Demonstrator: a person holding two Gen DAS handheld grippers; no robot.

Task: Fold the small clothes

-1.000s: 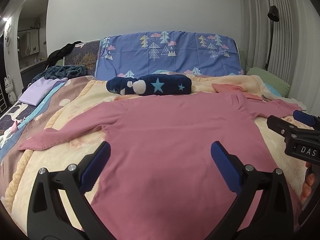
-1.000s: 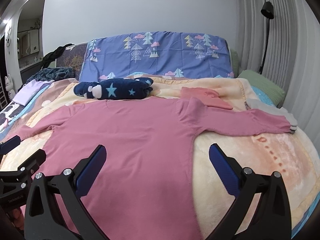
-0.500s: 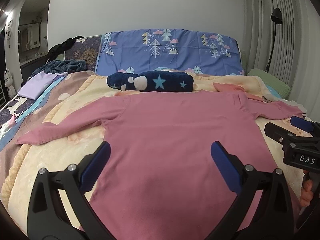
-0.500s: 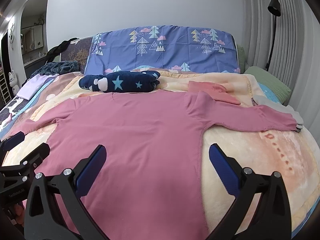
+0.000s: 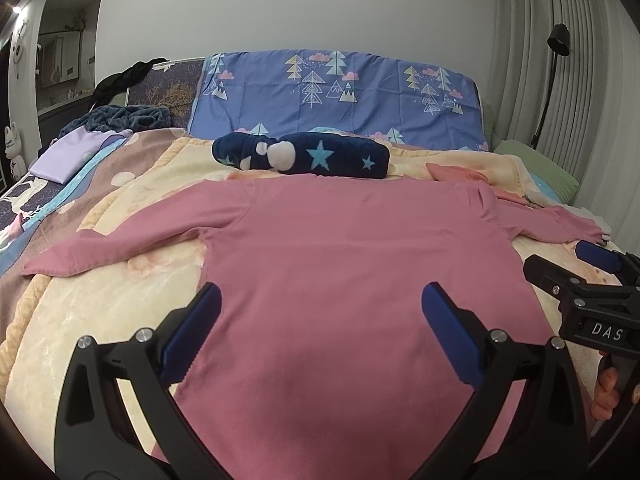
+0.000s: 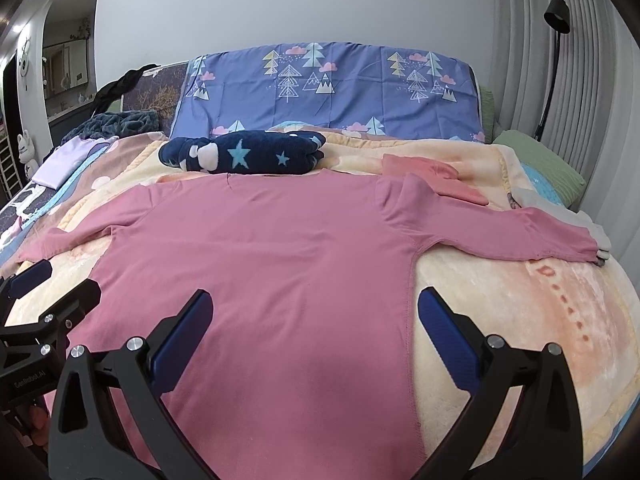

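A pink long-sleeved shirt lies flat on the bed with both sleeves spread out; it also shows in the right wrist view. My left gripper is open and empty, hovering above the shirt's lower body, left fingertip near the left side seam. My right gripper is open and empty above the shirt's lower right part, right fingertip beyond the right side seam. Each gripper shows at the edge of the other's view: the right one and the left one.
A folded navy star-patterned garment lies just beyond the shirt's collar. A folded salmon garment lies at the back right. A yellow blanket covers the bed. A blue pillow stands at the headboard. Lilac cloth lies far left.
Both grippers have shifted slightly; the views tilt so the shirt sits lower and nearer in frame. The shirt has not moved. Both grippers stay open.
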